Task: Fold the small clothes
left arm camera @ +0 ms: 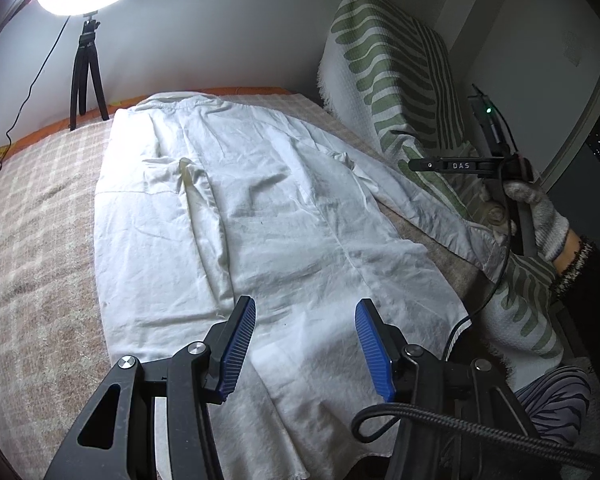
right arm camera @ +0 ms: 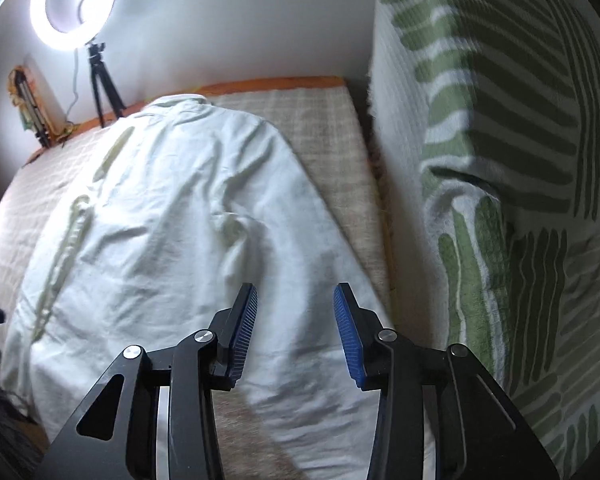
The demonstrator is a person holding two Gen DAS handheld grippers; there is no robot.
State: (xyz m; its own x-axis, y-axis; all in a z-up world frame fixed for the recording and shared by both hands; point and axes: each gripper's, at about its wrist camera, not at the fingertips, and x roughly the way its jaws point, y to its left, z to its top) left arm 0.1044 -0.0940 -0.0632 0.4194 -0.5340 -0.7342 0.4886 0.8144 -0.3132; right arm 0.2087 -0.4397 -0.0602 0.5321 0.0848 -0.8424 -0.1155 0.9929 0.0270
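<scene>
A crumpled white cotton shirt [left arm camera: 240, 220] lies spread flat on a bed covered with a beige and white checked woven blanket [left arm camera: 32, 200], its collar end toward the far wall and its hem toward the cameras. In the left wrist view, one long sleeve [left arm camera: 412, 196] stretches out to the right across the blanket, its cuff reaching the edge of a white throw with green leaf-like stripes [left arm camera: 396, 72] that is draped over a tall bulky form beside the bed. The left gripper [left arm camera: 305, 344] hangs above the shirt's lower part with its blue ribbed pads spread apart and nothing between them. The right gripper [right arm camera: 295, 332] likewise hovers over the shirt near the bed's right edge, its blue pads parted and empty, not touching the cloth. In the left wrist view a gloved hand [left arm camera: 540, 216] in a white knitted glove and dark sleeve holds the black handle of the other gripper near the cuff. At the far side of the bed a lit white ring light [right arm camera: 70, 4] stands on a small black tripod [right arm camera: 104, 88] against the pale wall.
</scene>
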